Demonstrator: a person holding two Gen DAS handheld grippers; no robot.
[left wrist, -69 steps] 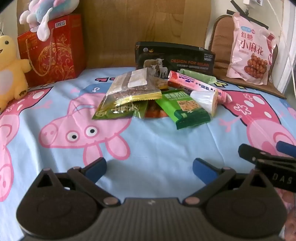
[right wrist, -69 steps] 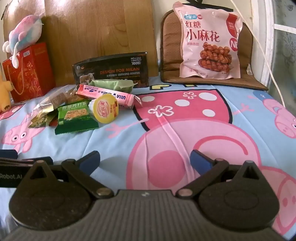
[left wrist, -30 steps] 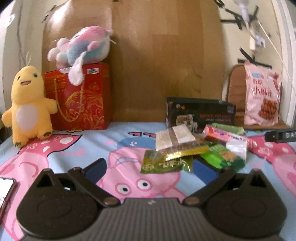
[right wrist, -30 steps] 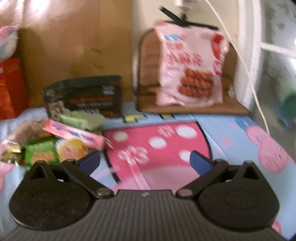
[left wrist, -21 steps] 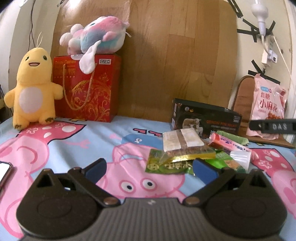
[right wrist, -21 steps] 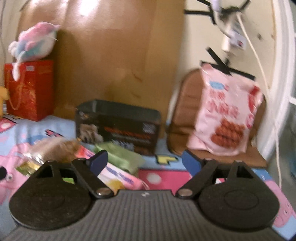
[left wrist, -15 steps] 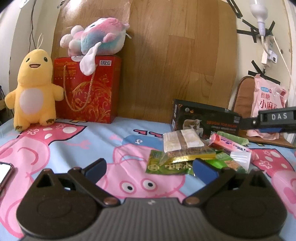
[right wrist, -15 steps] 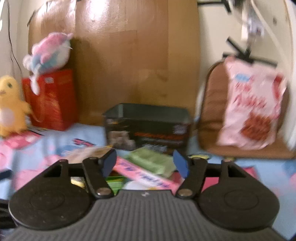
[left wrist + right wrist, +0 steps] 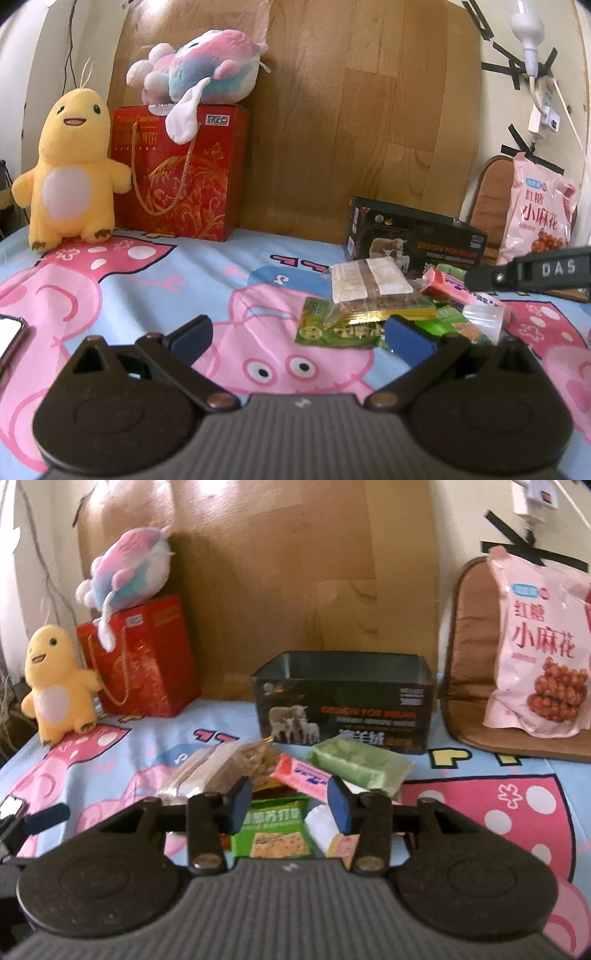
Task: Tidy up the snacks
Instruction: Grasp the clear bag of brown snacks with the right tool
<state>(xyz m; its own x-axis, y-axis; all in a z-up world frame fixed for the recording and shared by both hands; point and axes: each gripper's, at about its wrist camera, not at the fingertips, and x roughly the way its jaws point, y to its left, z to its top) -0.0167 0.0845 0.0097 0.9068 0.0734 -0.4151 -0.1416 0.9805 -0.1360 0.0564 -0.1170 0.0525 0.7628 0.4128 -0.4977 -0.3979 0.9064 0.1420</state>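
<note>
right gripper [image 9: 290, 805]: jaws partly spread, holding nothing, hanging above the snack pile.
left gripper [image 9: 299, 338]: jaws spread wide, holding nothing, over the cartoon-pig sheet [image 9: 166, 295].
snack pile: green cracker packet [image 9: 275, 830] between the right fingertips; pink bar [image 9: 303, 775] at 12 o'clock; pale green packet [image 9: 360, 764] at 1 o'clock.
black box [image 9: 343, 709]: open-topped, just behind the pile.
pink twist-snack bag [image 9: 539, 653]: upright at 2 o'clock against a brown cushion [image 9: 469, 657].
red gift bag [image 9: 140, 657]: at 10 o'clock.

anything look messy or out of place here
Yes: the small snack packets lie in a loose overlapping heap on the sheet in front of the black box, which is open on top with nothing visible inside. The big pink bag leans apart against a brown cushion.
</note>
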